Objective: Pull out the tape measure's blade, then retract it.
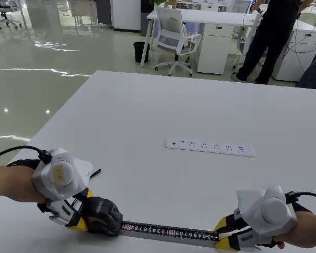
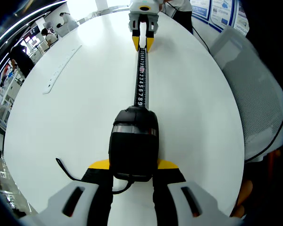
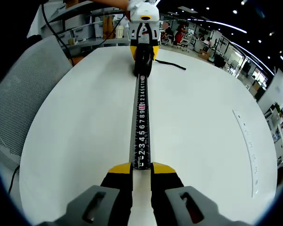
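A black tape measure case rests on the white table, and my left gripper is shut on it; in the left gripper view the case sits between the yellow-tipped jaws. Its numbered blade runs out flat along the table's near edge to my right gripper, which is shut on the blade's end. In the right gripper view the blade stretches from the jaws away to the case. The left gripper view shows the blade reaching the right gripper.
A white power strip lies flat on the table beyond the blade. The tape's black wrist strap trails beside the case. An office chair, desks and a standing person are past the table's far edge.
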`<state>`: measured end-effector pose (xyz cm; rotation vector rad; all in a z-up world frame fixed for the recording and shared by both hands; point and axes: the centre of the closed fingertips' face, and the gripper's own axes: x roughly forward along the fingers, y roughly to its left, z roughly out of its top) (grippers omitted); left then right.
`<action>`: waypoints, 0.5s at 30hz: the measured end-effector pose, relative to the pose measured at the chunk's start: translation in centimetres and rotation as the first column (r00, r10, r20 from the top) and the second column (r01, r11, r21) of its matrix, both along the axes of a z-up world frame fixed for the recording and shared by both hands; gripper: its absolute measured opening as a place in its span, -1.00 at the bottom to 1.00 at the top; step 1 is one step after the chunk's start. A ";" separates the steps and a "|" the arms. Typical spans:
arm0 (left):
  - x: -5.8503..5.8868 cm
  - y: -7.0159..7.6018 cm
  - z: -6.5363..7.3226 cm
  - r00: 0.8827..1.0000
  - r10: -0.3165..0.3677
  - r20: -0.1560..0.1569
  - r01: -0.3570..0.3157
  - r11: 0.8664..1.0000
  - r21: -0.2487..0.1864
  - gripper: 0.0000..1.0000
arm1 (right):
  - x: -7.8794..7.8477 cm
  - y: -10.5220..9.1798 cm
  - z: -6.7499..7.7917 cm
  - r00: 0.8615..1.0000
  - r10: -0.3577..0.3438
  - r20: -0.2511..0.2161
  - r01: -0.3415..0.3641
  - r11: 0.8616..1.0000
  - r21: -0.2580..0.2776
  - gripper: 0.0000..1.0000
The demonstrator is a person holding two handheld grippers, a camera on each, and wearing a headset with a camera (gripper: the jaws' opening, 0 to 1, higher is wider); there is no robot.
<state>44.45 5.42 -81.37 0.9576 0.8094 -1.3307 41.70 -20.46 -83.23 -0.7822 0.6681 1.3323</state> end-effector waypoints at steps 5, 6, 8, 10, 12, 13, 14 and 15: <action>0.0 0.0 0.0 1.000 0.000 0.001 0.000 1.000 0.000 -0.46 | 0.0 -0.2 0.0 1.000 0.001 0.000 -0.001 1.000 -0.004 -0.74; 0.0 0.0 0.0 1.000 0.000 0.000 0.000 1.000 0.000 -0.46 | 0.0 -0.3 0.0 1.000 0.000 -0.002 0.000 1.000 -0.004 -0.74; 0.0 0.0 0.0 1.000 0.001 0.001 -0.001 1.000 0.000 -0.46 | 0.0 -0.3 0.0 1.000 0.000 -0.001 0.000 1.000 -0.005 -0.74; 0.0 0.0 0.0 1.000 0.001 0.001 -0.001 1.000 0.000 -0.46 | 0.0 -0.4 0.0 1.000 0.001 0.000 -0.001 1.000 -0.006 -0.74; 0.1 0.0 0.0 1.000 0.002 0.001 -0.002 1.000 -0.001 -0.46 | 0.1 -0.5 0.0 1.000 0.000 0.000 0.000 1.000 -0.007 -0.74; 0.1 0.0 0.0 1.000 0.002 0.001 -0.002 1.000 0.000 -0.46 | 0.1 -0.6 0.0 1.000 -0.001 -0.001 0.001 1.000 -0.007 -0.74; 0.1 0.0 0.0 1.000 0.002 0.001 -0.002 1.000 0.000 -0.46 | 0.1 -0.6 0.0 1.000 -0.002 0.000 0.002 1.000 -0.008 -0.74; 0.1 0.0 0.0 1.000 0.003 0.001 -0.003 1.000 0.000 -0.46 | 0.1 -0.6 0.0 1.000 -0.001 0.001 0.001 1.000 -0.008 -0.74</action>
